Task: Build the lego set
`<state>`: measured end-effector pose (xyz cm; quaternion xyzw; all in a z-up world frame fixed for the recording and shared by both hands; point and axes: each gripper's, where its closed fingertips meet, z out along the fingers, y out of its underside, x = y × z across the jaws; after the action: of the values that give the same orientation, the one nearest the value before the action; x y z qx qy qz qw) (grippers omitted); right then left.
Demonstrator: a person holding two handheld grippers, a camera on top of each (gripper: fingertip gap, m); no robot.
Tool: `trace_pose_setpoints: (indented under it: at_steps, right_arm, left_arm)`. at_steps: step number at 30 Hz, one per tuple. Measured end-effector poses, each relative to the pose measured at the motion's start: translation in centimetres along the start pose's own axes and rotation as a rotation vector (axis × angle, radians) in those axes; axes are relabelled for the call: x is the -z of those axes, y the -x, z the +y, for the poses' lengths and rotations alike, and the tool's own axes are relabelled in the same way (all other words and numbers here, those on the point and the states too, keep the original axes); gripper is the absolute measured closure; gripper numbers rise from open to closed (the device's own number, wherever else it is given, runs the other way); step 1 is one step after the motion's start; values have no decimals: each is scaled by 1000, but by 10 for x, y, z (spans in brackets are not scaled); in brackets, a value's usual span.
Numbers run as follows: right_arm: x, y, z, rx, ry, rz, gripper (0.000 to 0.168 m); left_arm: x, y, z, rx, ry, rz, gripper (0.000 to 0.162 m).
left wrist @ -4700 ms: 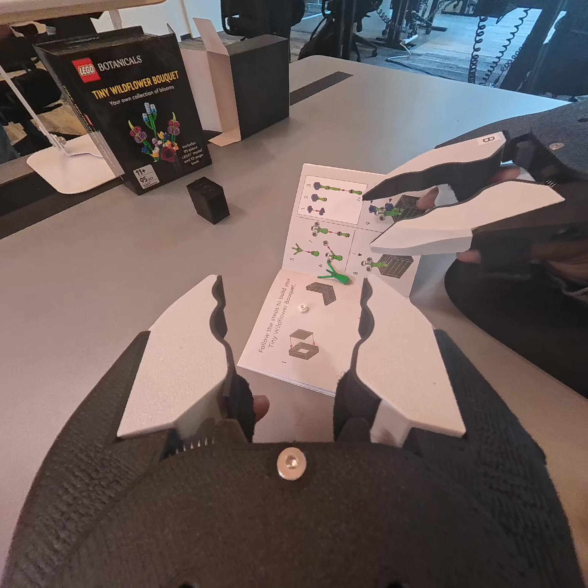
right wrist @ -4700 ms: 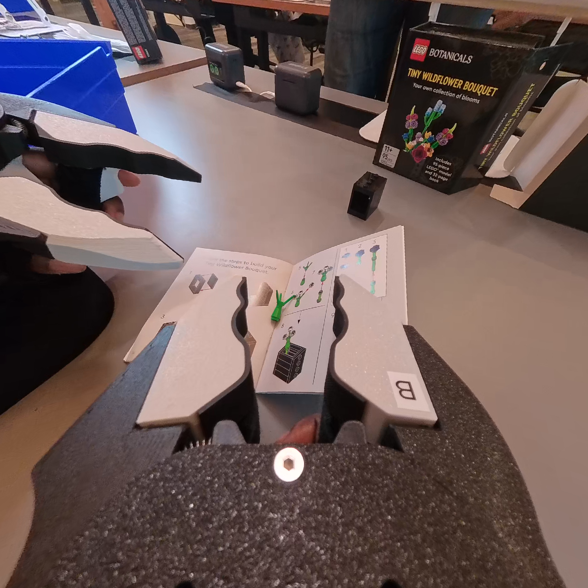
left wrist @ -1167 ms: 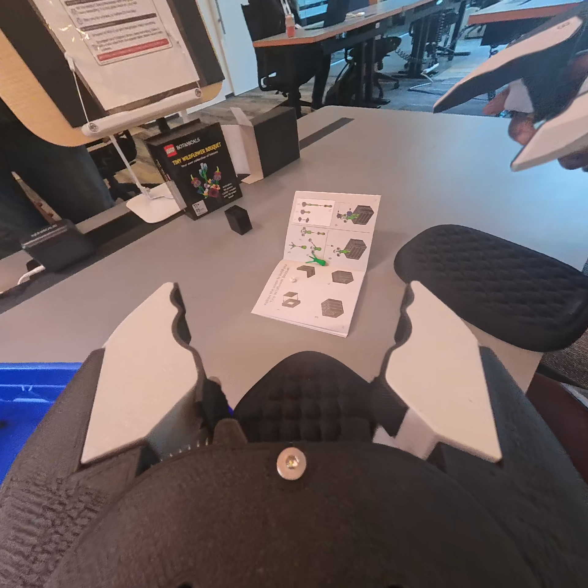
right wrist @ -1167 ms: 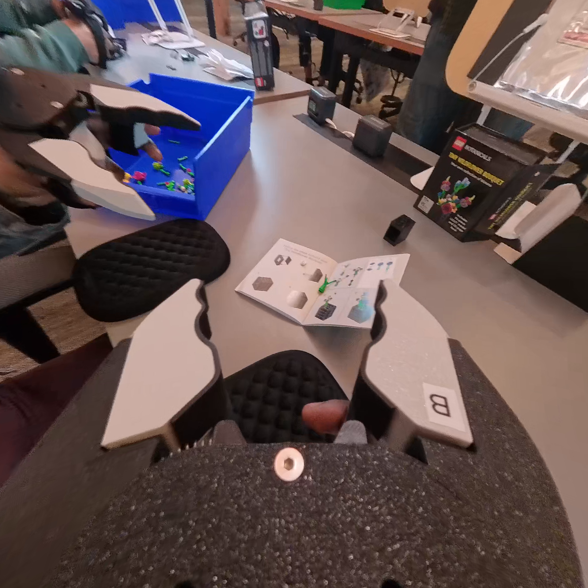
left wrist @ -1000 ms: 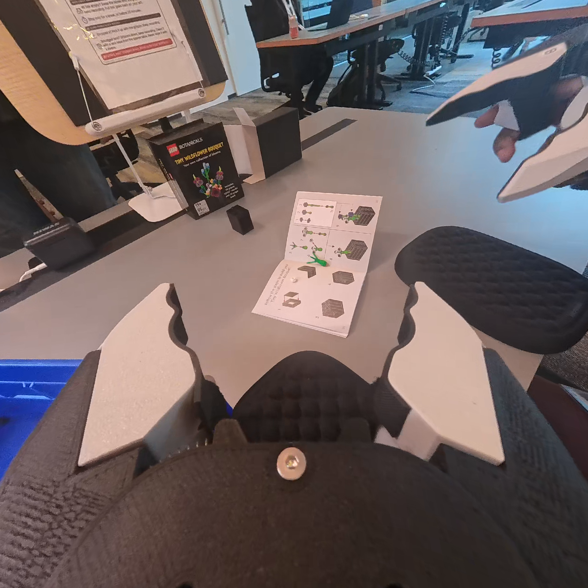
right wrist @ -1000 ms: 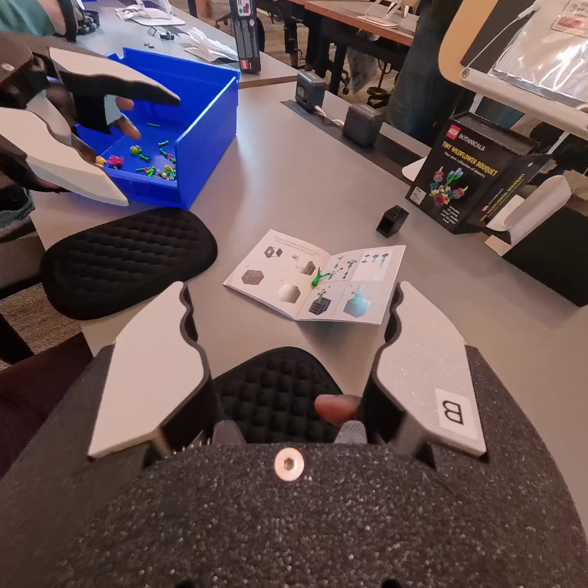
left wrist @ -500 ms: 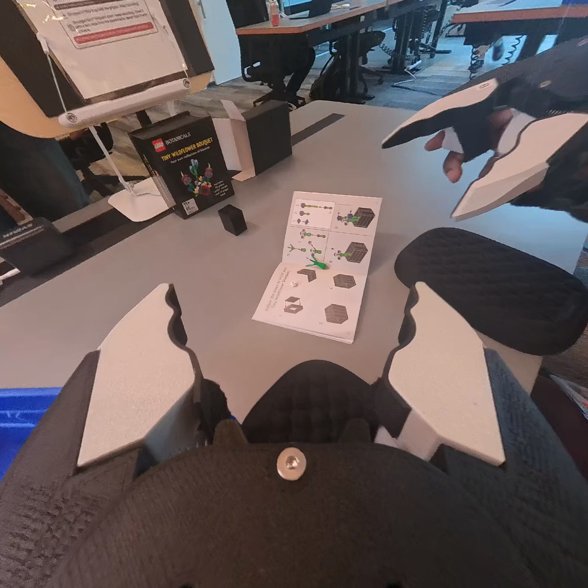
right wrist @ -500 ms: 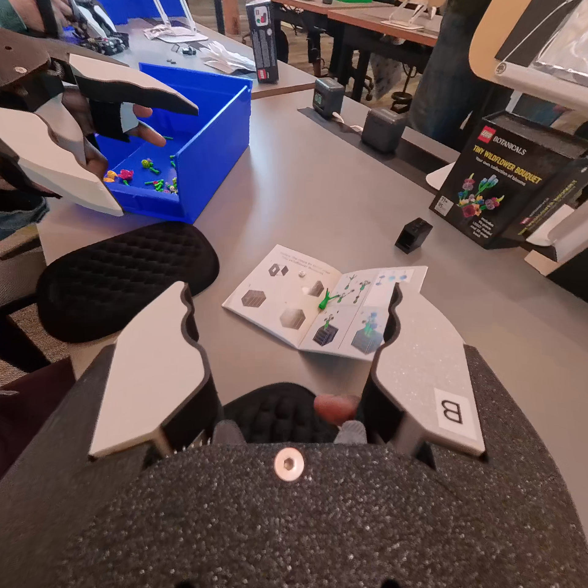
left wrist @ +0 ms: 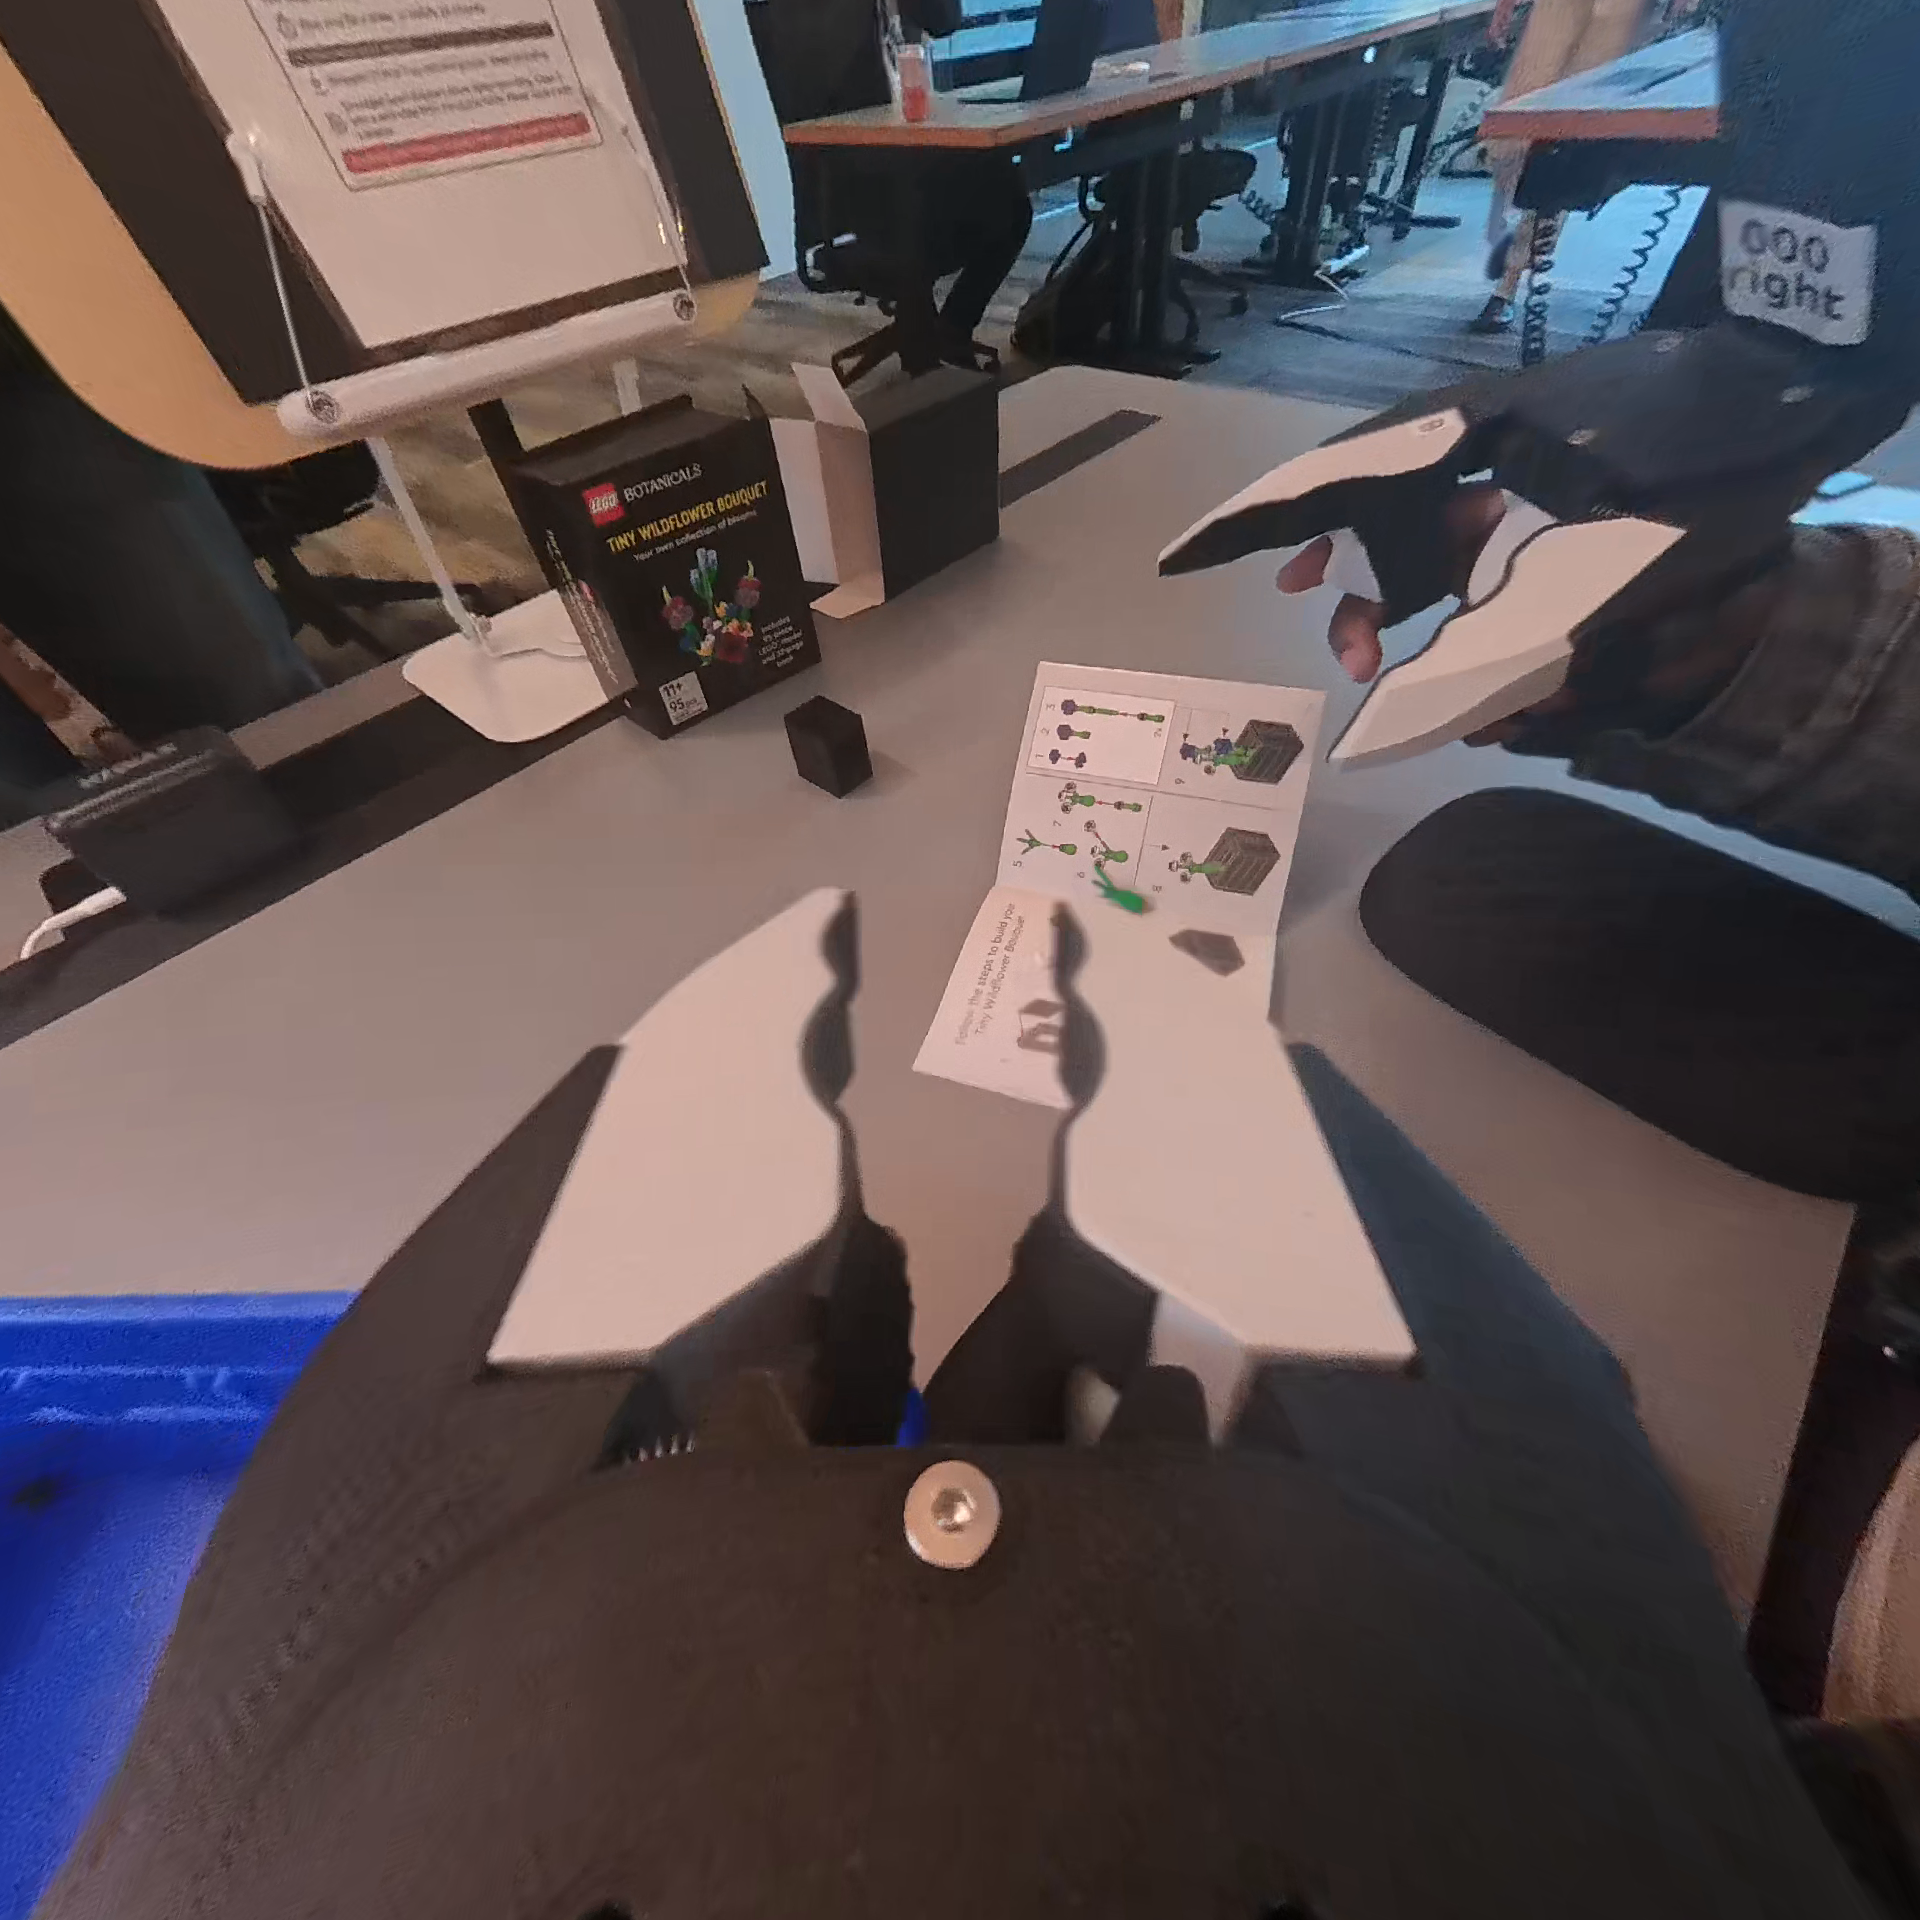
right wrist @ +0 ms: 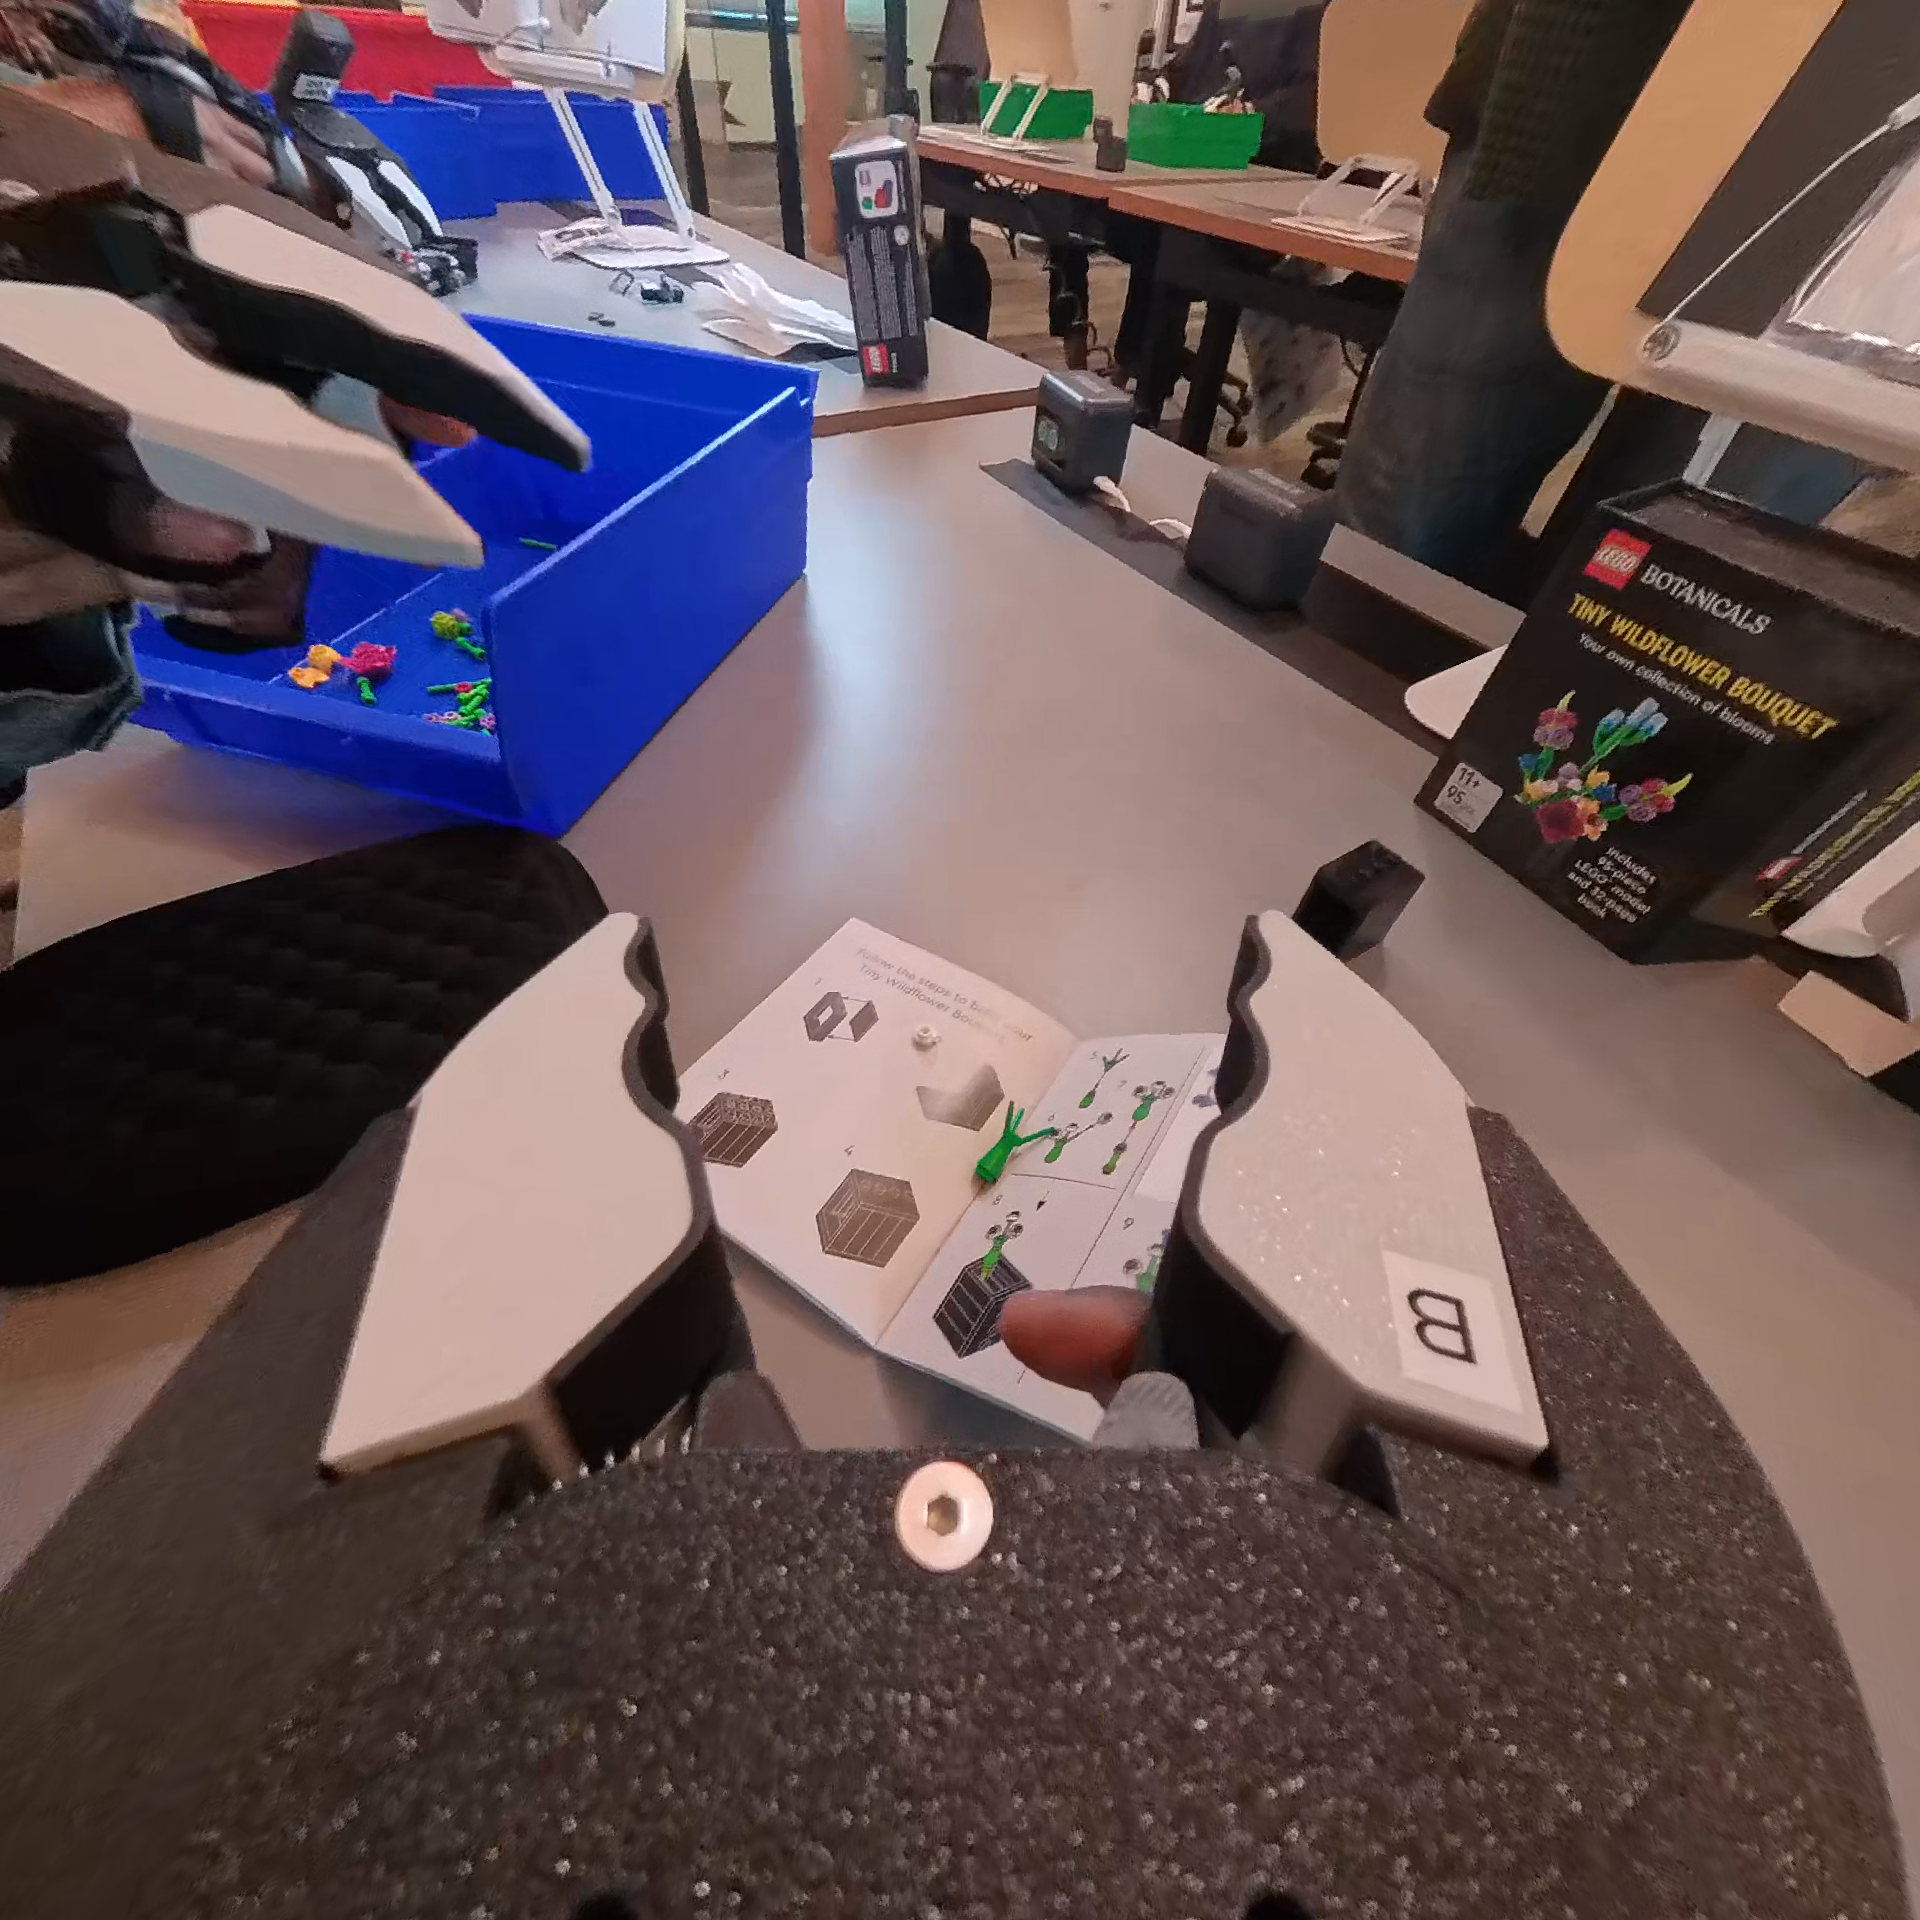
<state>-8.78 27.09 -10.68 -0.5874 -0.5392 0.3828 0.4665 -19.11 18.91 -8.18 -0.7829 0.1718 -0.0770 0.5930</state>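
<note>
An open instruction booklet (left wrist: 1143, 821) lies on the grey table, with a small green stem piece (left wrist: 1122, 894) on its fold. The right wrist view shows the booklet (right wrist: 883, 1143), the stem (right wrist: 1003, 1143) and a tiny white piece (right wrist: 925, 1036). A black brick cube (left wrist: 828, 745) stands beyond it near the set's black box (left wrist: 691, 592). My left gripper (left wrist: 954, 925) is open with a narrow gap and empty, short of the booklet. My right gripper (right wrist: 940, 945) is wide open and empty above the booklet's near edge.
A blue bin (right wrist: 644, 623) with several small coloured pieces (right wrist: 416, 665) stands at the left, under the left gripper (right wrist: 532, 507). A black padded armrest (right wrist: 260, 1018) lies at the table's near edge. A sign stand (left wrist: 468, 260) and dark boxes stand at the back. The stem (right wrist: 1003, 1143) is closer to my right gripper, around 12 centimeters from its tips; the left tips are 20 centimeters off. It is some 12 centimeters from my right tips to the tiny white piece (right wrist: 925, 1036).
Both grippers have come down and forward toward the booklet. The left gripper's jaws have narrowed from wide open to a small gap. The booklet and pieces have not moved.
</note>
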Motion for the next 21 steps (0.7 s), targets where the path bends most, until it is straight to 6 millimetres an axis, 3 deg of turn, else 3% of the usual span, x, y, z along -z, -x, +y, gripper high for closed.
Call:
trace_pose_setpoints:
  at_steps: [4,7,11,15,21]
  right_arm:
    - [5,-1,12,-34,-5,23,73]
    - [12,-3,16,-33,-9,44,94]
    - [22,-7,17,-20,-37,79,131]
    - [24,-6,24,-45,-46,75,168]
    - [25,-11,33,-49,-18,102,168]
  left_arm:
    - [19,0,8,-43,39,-22,146]
    - [34,7,7,-67,51,-68,161]
    - [54,26,5,-48,81,-111,152]
    - [71,45,17,2,197,-140,122]
    - [87,66,28,-41,267,-197,109]
